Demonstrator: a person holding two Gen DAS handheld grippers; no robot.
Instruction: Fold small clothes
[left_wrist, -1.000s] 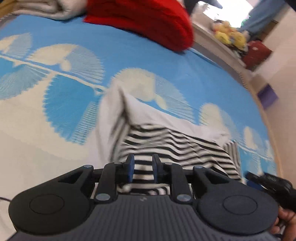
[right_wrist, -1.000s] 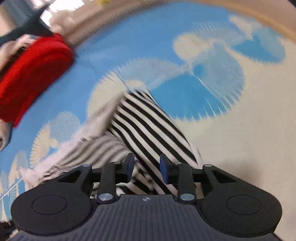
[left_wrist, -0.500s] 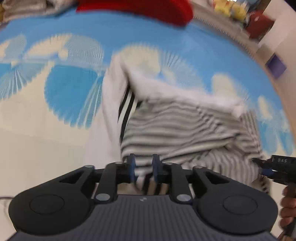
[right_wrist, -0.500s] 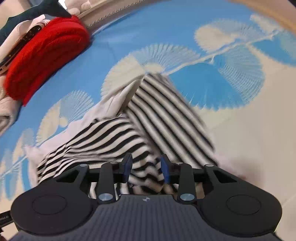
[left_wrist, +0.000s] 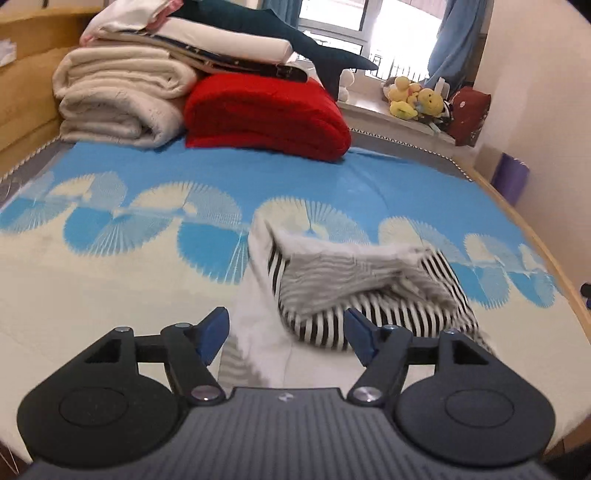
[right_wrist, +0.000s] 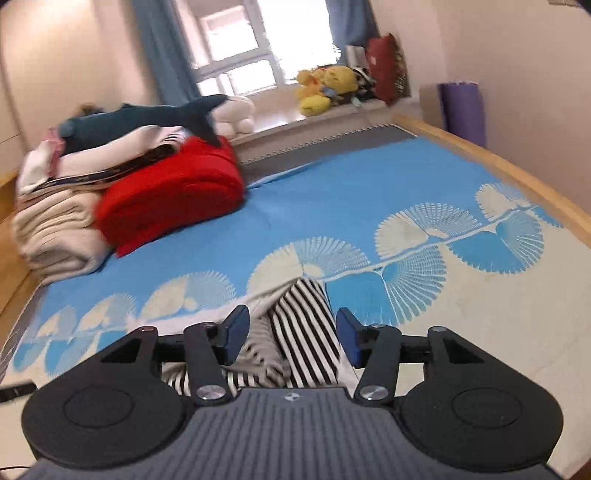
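A small black-and-white striped garment (left_wrist: 354, 291) with a white part lies crumpled and partly folded over on the blue and cream bed cover (left_wrist: 110, 280). My left gripper (left_wrist: 286, 334) is open and empty, just short of the garment's near edge. In the right wrist view the same garment (right_wrist: 303, 328) lies between and under the jaws of my right gripper (right_wrist: 291, 338), which is open and holds nothing.
A red folded blanket (left_wrist: 266, 114) and a stack of cream and white bedding (left_wrist: 122, 99) with a dark plush shark (right_wrist: 147, 118) sit at the bed's far end. Yellow plush toys (left_wrist: 413, 98) line the windowsill. The wooden bed edge (right_wrist: 517, 173) runs along the right.
Both grippers were shut on the striped garment; both have opened, let it drop onto the bed and tilted up and back. The garment now lies folded over itself.
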